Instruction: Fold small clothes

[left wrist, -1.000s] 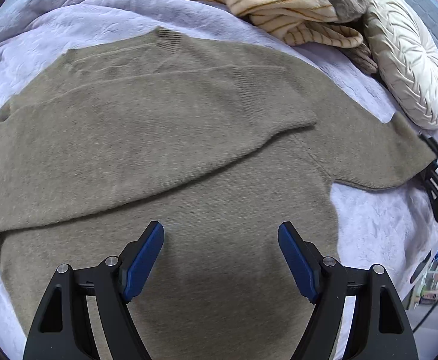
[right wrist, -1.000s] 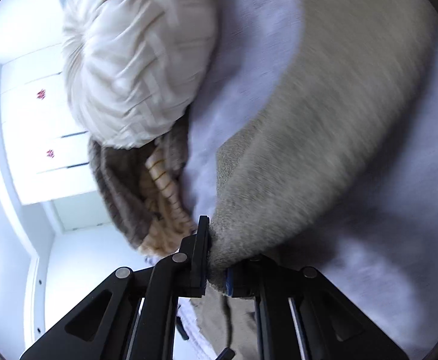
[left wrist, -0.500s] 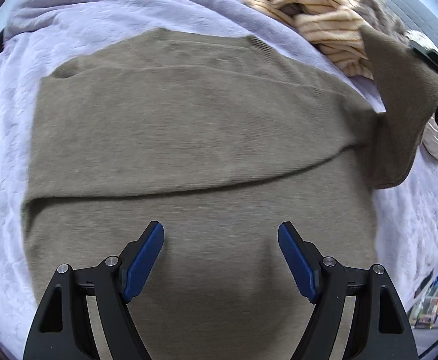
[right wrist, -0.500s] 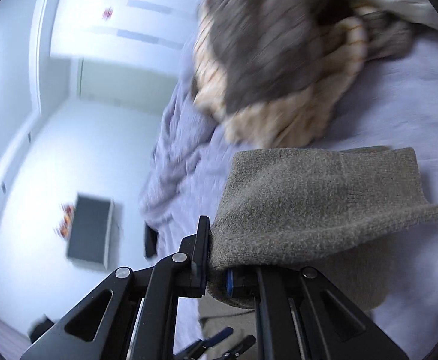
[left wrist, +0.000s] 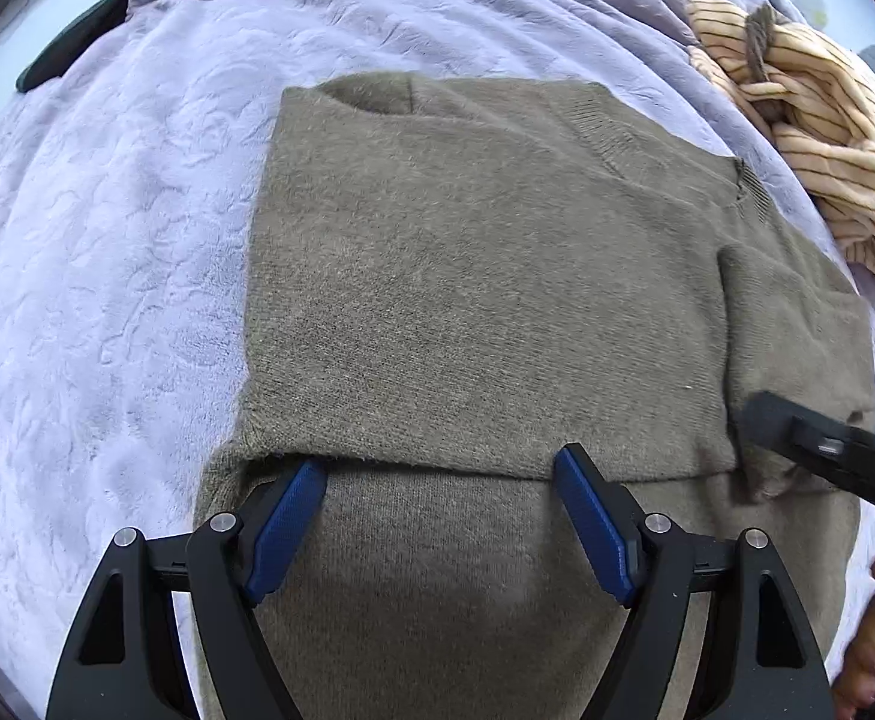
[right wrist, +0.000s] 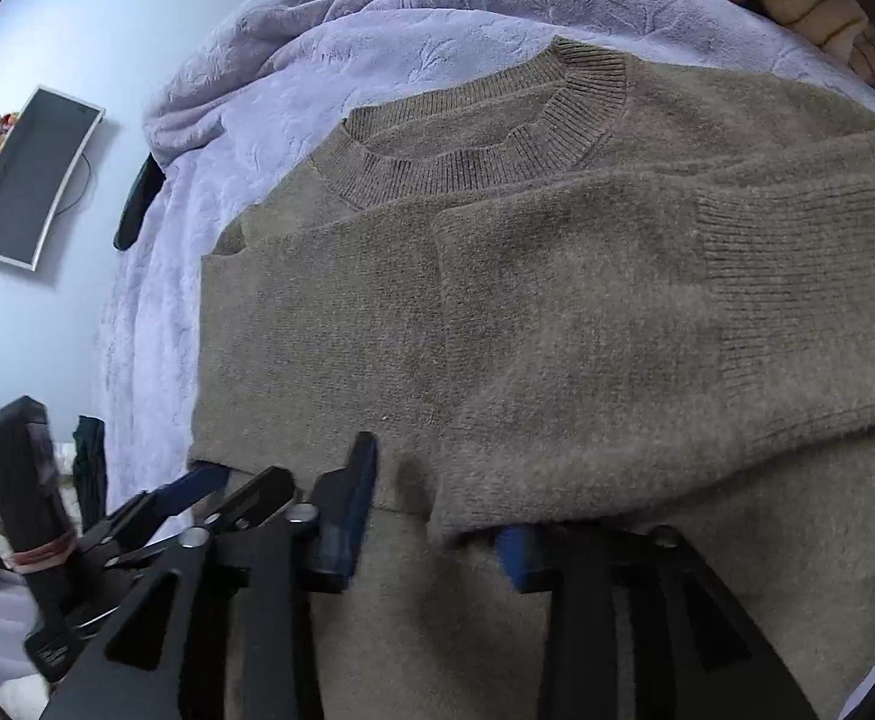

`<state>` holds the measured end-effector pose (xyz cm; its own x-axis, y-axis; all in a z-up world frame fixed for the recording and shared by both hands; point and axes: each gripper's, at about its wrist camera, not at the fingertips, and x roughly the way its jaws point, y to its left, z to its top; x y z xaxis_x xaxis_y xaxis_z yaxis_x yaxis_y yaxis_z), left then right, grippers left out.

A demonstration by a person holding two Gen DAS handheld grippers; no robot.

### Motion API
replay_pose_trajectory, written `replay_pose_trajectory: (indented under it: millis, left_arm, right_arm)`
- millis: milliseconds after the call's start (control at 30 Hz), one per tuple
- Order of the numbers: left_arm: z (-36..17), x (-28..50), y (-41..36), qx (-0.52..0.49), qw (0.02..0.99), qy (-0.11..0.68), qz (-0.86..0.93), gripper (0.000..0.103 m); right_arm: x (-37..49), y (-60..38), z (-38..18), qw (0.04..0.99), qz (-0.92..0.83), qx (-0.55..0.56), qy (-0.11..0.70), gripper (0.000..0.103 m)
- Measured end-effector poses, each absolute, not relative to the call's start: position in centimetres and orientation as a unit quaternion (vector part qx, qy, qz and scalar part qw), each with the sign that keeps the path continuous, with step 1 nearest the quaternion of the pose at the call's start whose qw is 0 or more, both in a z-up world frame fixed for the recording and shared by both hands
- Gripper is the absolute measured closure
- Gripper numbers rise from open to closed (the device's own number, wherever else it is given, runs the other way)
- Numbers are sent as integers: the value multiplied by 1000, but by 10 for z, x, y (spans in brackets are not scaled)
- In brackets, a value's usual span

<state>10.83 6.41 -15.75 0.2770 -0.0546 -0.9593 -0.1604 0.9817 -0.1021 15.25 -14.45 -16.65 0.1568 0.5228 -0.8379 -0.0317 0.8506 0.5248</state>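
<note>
On lilac plush blanket (left wrist: 107, 252): fuzzy olive sweater (left wrist: 485, 312).

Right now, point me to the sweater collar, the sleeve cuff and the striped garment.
collar (right wrist: 485, 150), right wrist view, on the ribbed front band of the neckline.
cuff (right wrist: 791, 276), right wrist view, on the ribbed end of the folded-over sleeve.
striped garment (left wrist: 821, 138), left wrist view, on the crumpled cream fabric beside the sweater.

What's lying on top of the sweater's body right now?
Both sleeves are folded across the olive sweater, one overlapping the other. The chest beneath them is covered; only the collar and lower body show.
</note>
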Motion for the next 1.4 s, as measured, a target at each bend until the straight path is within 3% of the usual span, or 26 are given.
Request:
replay_pose_trajectory:
  millis: [133,300,333,367,400,467,700,900,1000,1067,1100,1400]
  left_arm:
    - [-160,108,65,-93,798,595,34,23]
    - [-157,104,72,-102,798,594,27,23]
    - [-155,105,71,-102,797,594,28,23]
    - [-153,103,72,-104,797,594,29,23]
    - [-150,100,76,-106,798,593,31,23]
    - [-144,94,85,-112,799,589,38,23]
    - [-134,67,116,-129,796,588,68,23]
    - [-125,46,148,-145,792,584,108,23]
    - [-123,38,165,-149,789,583,125,23]
    - [-122,34,173,-151,789,582,129,23]
    - [-120,33,175,-151,789,581,130,23]
    - [-87,61,150,-144,822,546,77,23]
  right_arm:
    - [148,-175,-138,744,161,227,607,43]
    - [141,-241,-152,700,69,415,577,44]
    - [140,-252,-158,686,54,451,568,53]
    - [139,-260,-163,674,42,482,558,78]
    - [142,-260,-164,671,37,490,556,89]
    - [155,-247,-152,692,47,458,556,92]
    - [190,-133,-98,771,190,220,567,92]
    - [180,-28,-135,727,260,72,631,87]
    - [167,-19,-147,707,265,60,653,74]
    - [162,-23,-140,706,279,83,646,55]
    - [159,-28,-135,705,283,95,643,52]
    - [160,-158,-102,758,159,138,617,52]
